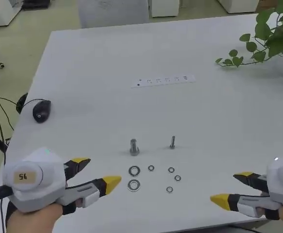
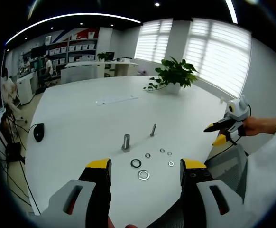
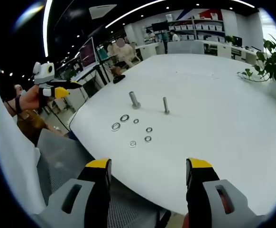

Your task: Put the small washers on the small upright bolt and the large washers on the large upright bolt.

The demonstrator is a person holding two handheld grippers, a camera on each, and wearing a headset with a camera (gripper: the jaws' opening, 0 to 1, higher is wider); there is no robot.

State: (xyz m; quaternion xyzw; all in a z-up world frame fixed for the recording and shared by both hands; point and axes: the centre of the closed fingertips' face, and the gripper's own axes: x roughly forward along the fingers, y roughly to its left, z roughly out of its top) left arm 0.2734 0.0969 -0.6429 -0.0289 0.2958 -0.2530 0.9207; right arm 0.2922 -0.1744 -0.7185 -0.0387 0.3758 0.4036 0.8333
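Left gripper (image 1: 100, 171) is at lower left of the head view, jaws spread, holding nothing. Right gripper (image 1: 231, 187) is at lower right, jaws also spread, holding nothing. All hardware sits on the white table (image 1: 83, 73) between them, bottom centre of frame. Large bolt (image 1: 134, 146) and small bolt (image 1: 172, 142) stand upright side by side, the large one on the left. Two large washers (image 1: 134, 171) lie flat just below the large bolt, one under the other, near the left gripper's tips. Four small washers (image 1: 171, 170) are scattered below the small bolt, apart from each other, well left of the right gripper. All parts are silver-grey metal.
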